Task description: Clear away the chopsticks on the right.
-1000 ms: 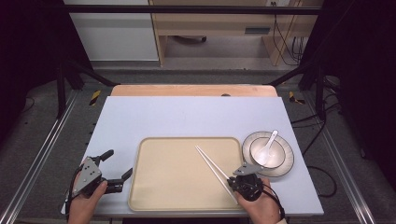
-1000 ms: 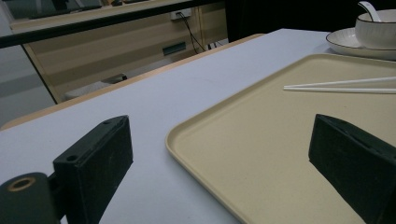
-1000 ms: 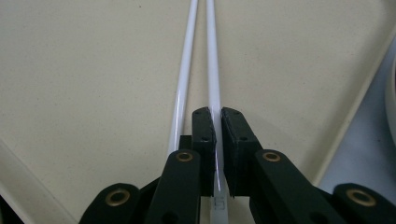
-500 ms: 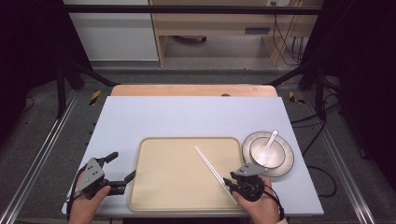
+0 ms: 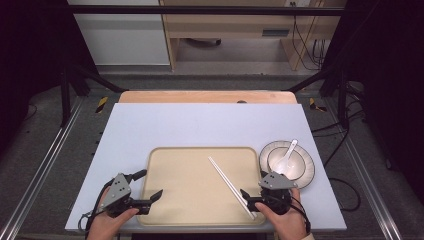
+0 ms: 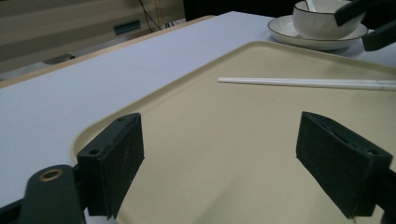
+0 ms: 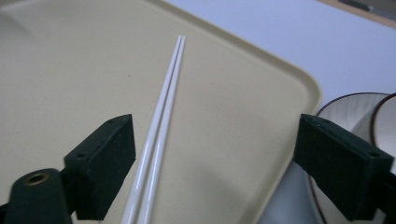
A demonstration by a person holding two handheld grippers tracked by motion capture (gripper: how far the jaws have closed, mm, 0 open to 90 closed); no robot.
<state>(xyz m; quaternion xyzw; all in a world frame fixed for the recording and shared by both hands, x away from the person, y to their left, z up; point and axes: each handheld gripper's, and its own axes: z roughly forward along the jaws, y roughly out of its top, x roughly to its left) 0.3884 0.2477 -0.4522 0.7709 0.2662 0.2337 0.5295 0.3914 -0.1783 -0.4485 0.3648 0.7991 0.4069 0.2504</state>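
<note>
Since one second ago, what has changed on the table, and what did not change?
The right gripper has just opened its jaws and let go of the white chopsticks, which now lie flat on the beige tray; the jaws stand wide around them without pressing. The left gripper moved in over the tray's left edge, its jaws closing slightly with nothing between them. The bowl with the spoon on its plate stayed in place.

Each hand carries a black gripper, the left gripper (image 5: 145,192) and the right gripper (image 5: 248,198), both topped by a grey three-cornered plate with small screw holes. Black cables loop away from each body. The fingers (image 6: 112,163) are matt black blocks with small holes, and a brass-ringed eyelet sits at the base.
</note>
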